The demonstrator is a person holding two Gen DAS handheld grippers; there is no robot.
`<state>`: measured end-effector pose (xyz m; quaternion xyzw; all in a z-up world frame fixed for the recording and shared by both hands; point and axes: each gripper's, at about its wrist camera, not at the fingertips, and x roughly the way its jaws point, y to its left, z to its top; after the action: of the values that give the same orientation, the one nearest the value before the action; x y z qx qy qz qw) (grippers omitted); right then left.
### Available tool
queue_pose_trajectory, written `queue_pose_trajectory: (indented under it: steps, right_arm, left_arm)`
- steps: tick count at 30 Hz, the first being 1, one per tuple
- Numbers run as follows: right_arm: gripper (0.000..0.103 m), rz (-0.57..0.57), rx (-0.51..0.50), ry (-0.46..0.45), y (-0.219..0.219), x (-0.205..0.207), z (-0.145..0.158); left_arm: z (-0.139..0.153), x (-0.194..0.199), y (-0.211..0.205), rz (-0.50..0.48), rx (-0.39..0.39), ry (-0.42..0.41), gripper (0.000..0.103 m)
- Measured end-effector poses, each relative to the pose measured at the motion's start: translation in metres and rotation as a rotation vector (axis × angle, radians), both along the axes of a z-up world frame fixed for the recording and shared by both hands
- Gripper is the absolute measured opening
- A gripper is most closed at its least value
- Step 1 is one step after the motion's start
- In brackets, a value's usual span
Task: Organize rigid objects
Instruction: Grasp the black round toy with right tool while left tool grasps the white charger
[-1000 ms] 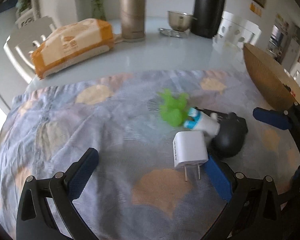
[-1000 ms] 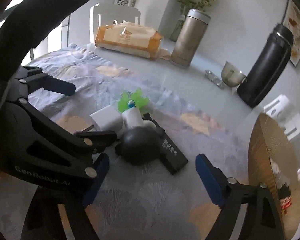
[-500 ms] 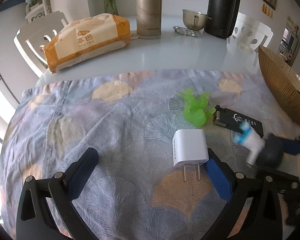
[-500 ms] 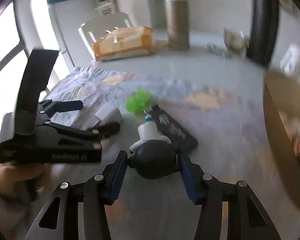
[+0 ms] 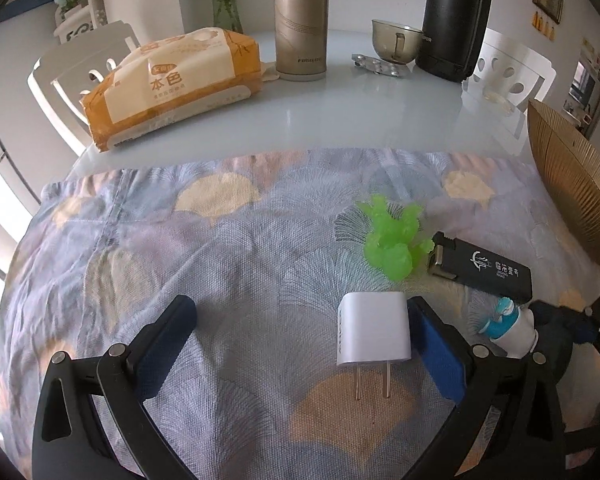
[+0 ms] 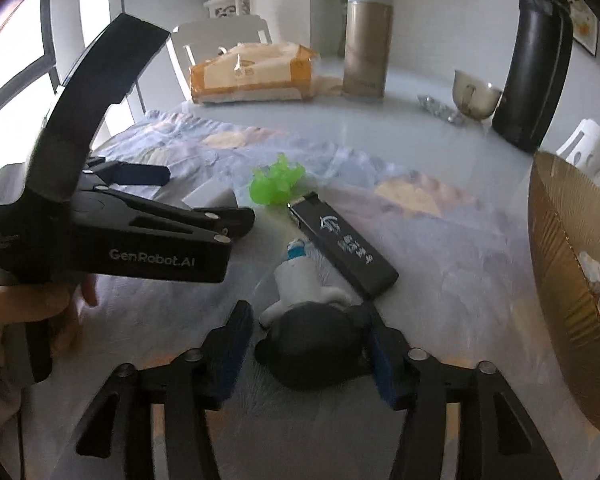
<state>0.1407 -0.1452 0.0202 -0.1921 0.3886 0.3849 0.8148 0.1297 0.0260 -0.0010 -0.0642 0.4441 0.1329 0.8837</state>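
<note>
Left wrist view, taking the white charger [image 5: 374, 330] as landmark: the left gripper [image 5: 300, 344] stands wide open around it, right pad [image 5: 436, 354] just beside its side, left pad well apart. Beyond the charger lies the green toy [image 5: 392, 236]; right of that the black lighter [image 5: 482, 266]. Further right, the right gripper [image 6: 308, 354] has the black-headed figurine [image 6: 308, 336] between its jaws, which are opening; the left pad [image 6: 232, 356] looks clear. To grip well, I'd centre the round head before squeezing, then carry it to the gold bowl [image 6: 560, 264]
</note>
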Motion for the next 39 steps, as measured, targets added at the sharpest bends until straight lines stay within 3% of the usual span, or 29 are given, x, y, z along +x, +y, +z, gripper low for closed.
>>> queue_pose_trajectory:
  steps: [4,7,19,20,21,22,23,27,29,39]
  right_arm:
    - [0.092,0.003,-0.009,0.035,0.002,0.006,-0.005]
    - [0.103,-0.002,-0.037,0.031,0.007,0.007,-0.009]
    - [0.103,-0.023,-0.035,0.034,0.006,0.007,-0.010]
    - [0.101,-0.028,-0.032,0.035,0.005,0.007,-0.009]
    - [0.096,-0.037,-0.026,0.030,0.004,0.007,-0.008]
    - [0.075,-0.044,-0.016,0.022,0.003,0.006,-0.006]
    - [0.049,-0.055,0.005,0.008,-0.001,0.006,-0.003]
    - [0.047,-0.061,0.050,0.036,-0.006,0.010,0.000]
    - [0.040,-0.044,0.081,0.057,-0.008,0.011,0.001]
    - [0.040,-0.040,0.133,0.063,-0.013,0.010,0.004]
  left_arm:
    - [0.000,0.000,0.000,0.000,0.000,0.000,0.103]
    - [0.000,0.000,0.000,0.001,0.000,0.000,0.103]
    - [0.000,-0.001,0.000,0.009,-0.004,-0.004,0.102]
    - [0.001,-0.002,0.000,0.014,-0.004,-0.010,0.094]
    - [0.004,-0.004,0.001,0.019,-0.005,-0.030,0.072]
    - [0.007,-0.008,0.001,0.022,-0.005,-0.058,0.059]
    - [0.009,-0.011,0.003,0.014,-0.020,-0.078,0.022]
    - [0.008,-0.012,0.006,0.000,-0.064,-0.091,0.024]
    - [0.008,-0.011,0.005,0.005,-0.055,-0.091,0.024]
    - [0.014,-0.018,0.004,0.008,-0.046,-0.124,0.024]
